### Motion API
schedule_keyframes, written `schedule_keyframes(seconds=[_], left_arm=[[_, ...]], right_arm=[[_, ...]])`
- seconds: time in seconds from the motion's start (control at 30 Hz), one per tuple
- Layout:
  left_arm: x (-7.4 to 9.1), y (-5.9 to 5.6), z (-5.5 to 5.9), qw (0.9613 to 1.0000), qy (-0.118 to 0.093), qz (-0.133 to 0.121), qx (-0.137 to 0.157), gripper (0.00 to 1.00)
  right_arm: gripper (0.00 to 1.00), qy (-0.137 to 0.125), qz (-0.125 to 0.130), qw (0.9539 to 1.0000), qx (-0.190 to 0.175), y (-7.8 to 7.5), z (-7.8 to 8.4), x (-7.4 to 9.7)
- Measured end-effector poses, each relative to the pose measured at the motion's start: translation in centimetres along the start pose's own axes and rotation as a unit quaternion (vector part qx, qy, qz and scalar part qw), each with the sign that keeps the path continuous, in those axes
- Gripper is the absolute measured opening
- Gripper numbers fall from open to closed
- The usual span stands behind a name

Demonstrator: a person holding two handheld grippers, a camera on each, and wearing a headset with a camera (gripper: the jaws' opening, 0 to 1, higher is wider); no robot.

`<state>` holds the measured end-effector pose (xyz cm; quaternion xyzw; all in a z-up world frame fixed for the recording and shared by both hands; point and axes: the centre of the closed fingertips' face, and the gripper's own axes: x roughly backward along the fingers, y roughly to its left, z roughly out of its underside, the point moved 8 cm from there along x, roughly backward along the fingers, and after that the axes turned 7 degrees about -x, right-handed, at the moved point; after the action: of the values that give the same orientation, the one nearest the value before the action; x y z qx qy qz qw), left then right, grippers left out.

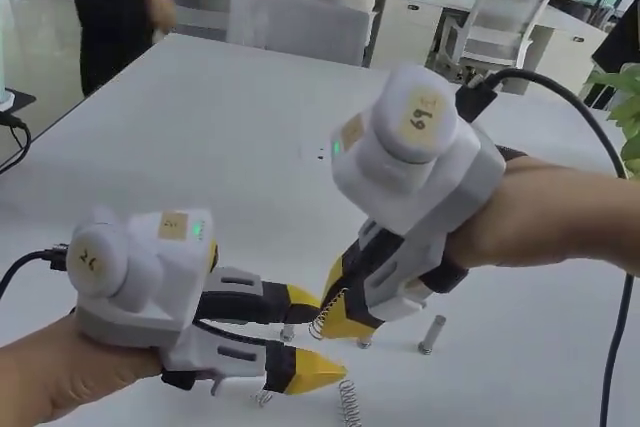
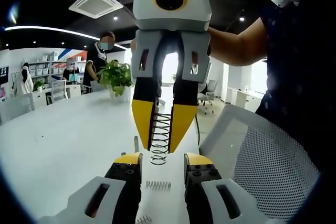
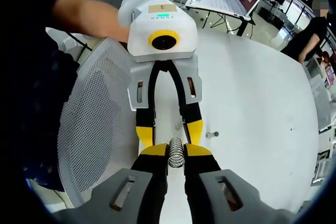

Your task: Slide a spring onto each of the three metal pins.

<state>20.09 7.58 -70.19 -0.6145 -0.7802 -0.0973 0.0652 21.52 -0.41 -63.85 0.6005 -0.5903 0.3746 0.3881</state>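
Head view: the right tongs grip a spring over the bench. The left tongs stand wide just left of that spring. A metal pin sits on the bench right of it.
Left gripper view: a loose spring lies on the bench near the spring.
Right gripper view: the spring is clamped between the jaws.

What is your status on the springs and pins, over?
Left gripper open. Right gripper shut on spring. One pin standing bare. Loose spring lying on table.
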Motion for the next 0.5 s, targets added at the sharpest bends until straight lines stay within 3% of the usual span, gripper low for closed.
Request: schedule_keyframes(seconds=[0.33,0.5], left_arm=[[-0.24,0.08,0.04,1.0,0.0,-0.008,0.003,0.41],[-0.21,0.18,0.18,0.9998,0.003,-0.018,0.006,0.54]], right_arm=[[0.08,0.0,0.004,1.0,-0.002,-0.16,0.5,0.25],[0.08,0.001,0.006,1.0,-0.003,-0.21,0.7,0.35]])
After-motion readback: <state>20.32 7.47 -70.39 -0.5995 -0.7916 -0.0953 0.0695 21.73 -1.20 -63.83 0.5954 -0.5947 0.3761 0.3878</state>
